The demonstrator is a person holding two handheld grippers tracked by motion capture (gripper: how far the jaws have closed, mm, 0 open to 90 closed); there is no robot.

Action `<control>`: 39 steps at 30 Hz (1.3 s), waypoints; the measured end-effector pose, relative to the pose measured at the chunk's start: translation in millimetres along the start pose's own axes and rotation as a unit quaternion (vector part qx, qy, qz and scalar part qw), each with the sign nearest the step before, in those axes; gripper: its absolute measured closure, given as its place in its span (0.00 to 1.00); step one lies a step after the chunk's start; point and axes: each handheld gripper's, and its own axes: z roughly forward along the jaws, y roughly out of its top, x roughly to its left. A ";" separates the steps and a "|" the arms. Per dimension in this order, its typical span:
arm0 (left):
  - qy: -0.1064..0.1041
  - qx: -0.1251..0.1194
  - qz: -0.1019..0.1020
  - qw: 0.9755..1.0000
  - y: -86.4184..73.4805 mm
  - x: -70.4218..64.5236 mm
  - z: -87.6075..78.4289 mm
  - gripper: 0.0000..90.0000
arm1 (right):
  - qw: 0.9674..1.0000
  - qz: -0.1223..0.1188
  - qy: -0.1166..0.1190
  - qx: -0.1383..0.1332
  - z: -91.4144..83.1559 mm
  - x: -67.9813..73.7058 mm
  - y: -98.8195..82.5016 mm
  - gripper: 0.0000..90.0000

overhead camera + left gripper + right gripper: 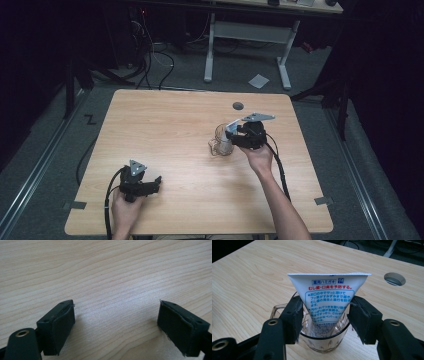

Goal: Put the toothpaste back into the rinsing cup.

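Toothpaste tube (328, 303) stands cap-down in the clear glass cup (322, 340), its flat crimped end up, a little right of the tabletop's (165, 125) middle, toward the far edge. The placing looks done; what is left for you is to back away. Your right tongs (324, 315) flank the tube with the pads apart from it, so nothing is pinched. Your left tongs (116, 325) rest spread and empty near the near left corner. A round cable hole (238, 105) sits by the far edge, well clear; only the cup's rim stands close to your retreat.

Dim surroundings, evenly lit, sharp close-ups
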 end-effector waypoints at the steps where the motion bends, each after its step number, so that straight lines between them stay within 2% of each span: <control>1: 0.000 0.000 0.000 1.000 0.0 0.0 0.0 0.16 | 1.000 0.000 0.000 0.000 0.0 0.0 0.0 0.50; 8: 0.000 0.000 0.000 1.000 0.0 0.0 0.0 0.16 | 1.000 0.014 0.013 -0.017 -6.9 -1.4 0.9 0.46; 18: 0.000 0.000 0.000 1.000 0.0 0.0 -0.1 0.16 | 0.999 0.012 0.011 -0.040 -21.2 -1.7 2.2 0.46; 23: 0.000 0.000 0.000 1.000 0.0 0.0 0.0 0.16 | 0.998 0.021 0.016 -0.048 -27.8 -5.9 -1.3 0.46; 39: 0.000 0.000 0.000 1.000 0.0 0.0 -0.1 0.16 | 0.997 0.041 0.011 -0.064 -55.0 -18.2 -17.6 0.46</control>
